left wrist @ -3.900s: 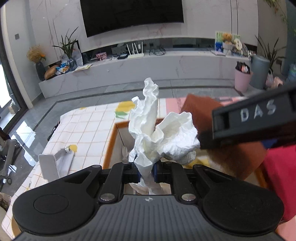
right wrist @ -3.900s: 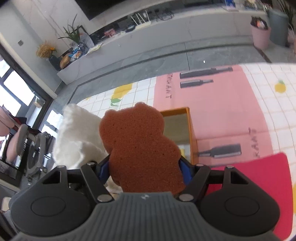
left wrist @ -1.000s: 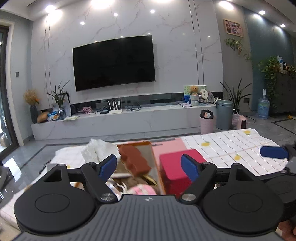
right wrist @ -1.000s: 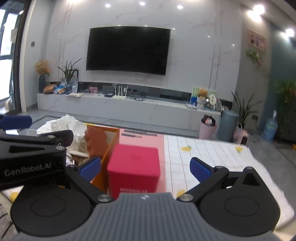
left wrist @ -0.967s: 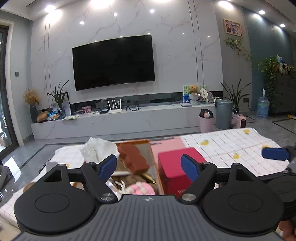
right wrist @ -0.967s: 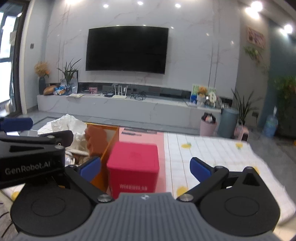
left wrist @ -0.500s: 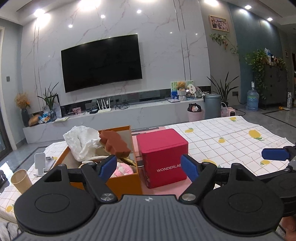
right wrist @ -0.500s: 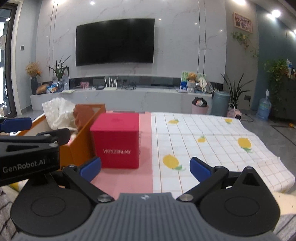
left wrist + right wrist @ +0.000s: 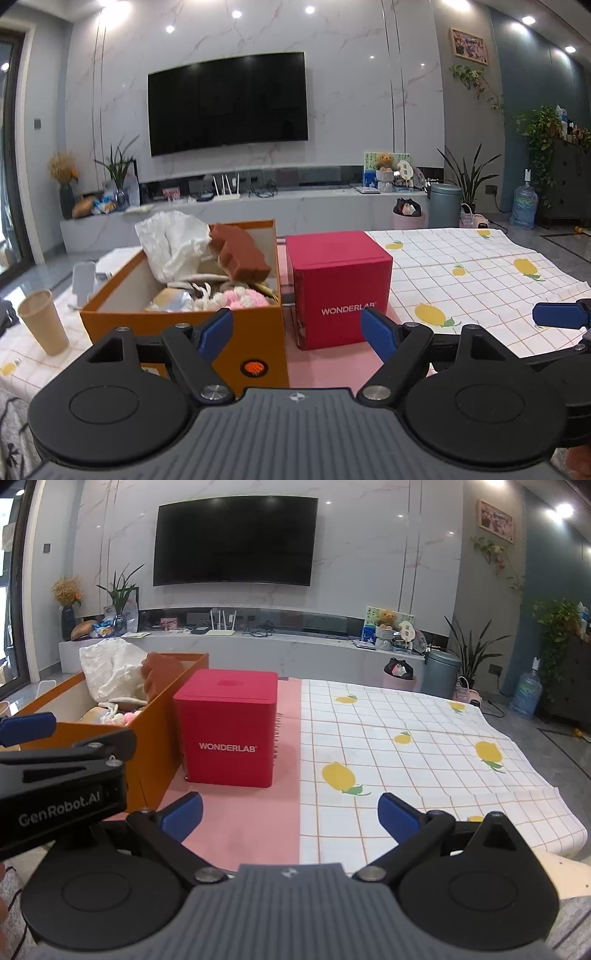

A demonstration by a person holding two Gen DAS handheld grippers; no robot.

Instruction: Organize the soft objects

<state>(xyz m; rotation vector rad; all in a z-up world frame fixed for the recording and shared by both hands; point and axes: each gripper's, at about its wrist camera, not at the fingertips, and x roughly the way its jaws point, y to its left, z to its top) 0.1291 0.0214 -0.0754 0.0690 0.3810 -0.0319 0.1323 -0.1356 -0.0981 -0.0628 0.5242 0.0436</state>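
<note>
Left wrist: one orange box [image 9: 255,328], one red cube [image 9: 340,291].

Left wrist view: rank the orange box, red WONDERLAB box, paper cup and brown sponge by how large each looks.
1. orange box, partly hidden behind the gripper
2. red WONDERLAB box
3. brown sponge and paper cup: they look about alike, and the sponge sits farther back, so I would not rank them.

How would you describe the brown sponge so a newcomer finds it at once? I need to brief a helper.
Start at the open orange cardboard box standing left of the red WONDERLAB cube. The brown bear-shaped sponge lies on top of the pile inside, toward the cube's side. It leans against crumpled white tissue and is the only dark, porous slab among pale, fluffy things.
</note>
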